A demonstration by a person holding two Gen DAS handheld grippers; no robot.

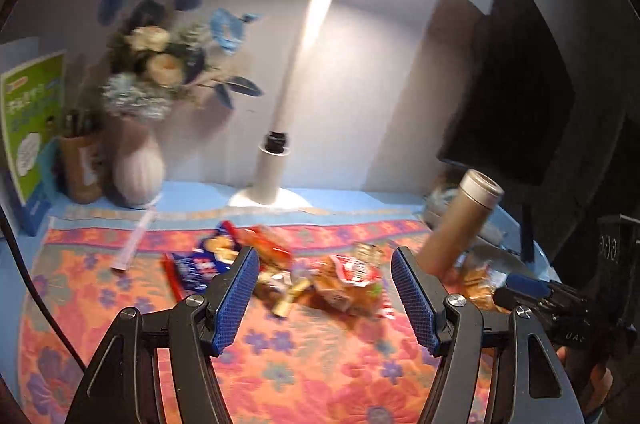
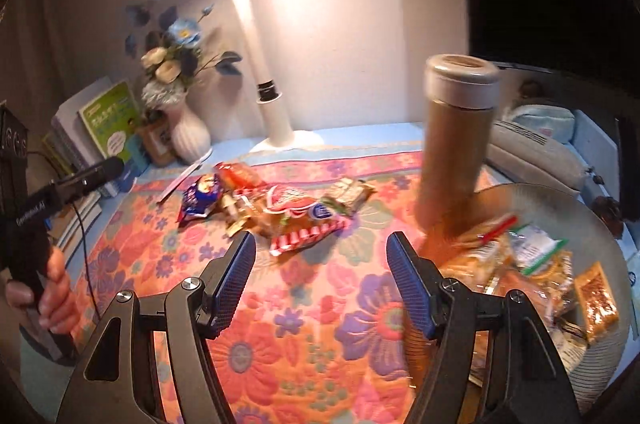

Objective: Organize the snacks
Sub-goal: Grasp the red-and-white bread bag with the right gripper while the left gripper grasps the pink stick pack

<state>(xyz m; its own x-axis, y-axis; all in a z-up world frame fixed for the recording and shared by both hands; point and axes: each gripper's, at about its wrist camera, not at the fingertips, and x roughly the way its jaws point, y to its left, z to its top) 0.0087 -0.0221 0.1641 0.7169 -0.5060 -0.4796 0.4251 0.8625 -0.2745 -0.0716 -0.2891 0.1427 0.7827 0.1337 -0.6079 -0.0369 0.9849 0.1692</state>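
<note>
A loose pile of snack packets (image 1: 344, 278) lies on the flowered cloth, with a blue packet (image 1: 202, 260) at its left; the pile also shows in the right wrist view (image 2: 296, 212). My left gripper (image 1: 324, 260) is open and empty, just short of the pile. My right gripper (image 2: 320, 248) is open and empty, with the pile ahead of it. A grey round tray (image 2: 568, 200) at the right holds several snack packets (image 2: 520, 264). The right gripper's tip (image 1: 524, 284) shows at the right in the left wrist view.
A gold thermos (image 2: 454, 140) stands by the tray's left rim. A white lamp (image 1: 276, 172), a white vase of flowers (image 1: 138, 172), a pen cup (image 1: 80, 164) and books (image 2: 108, 124) line the back wall. A dark monitor (image 1: 516, 84) stands at the back right.
</note>
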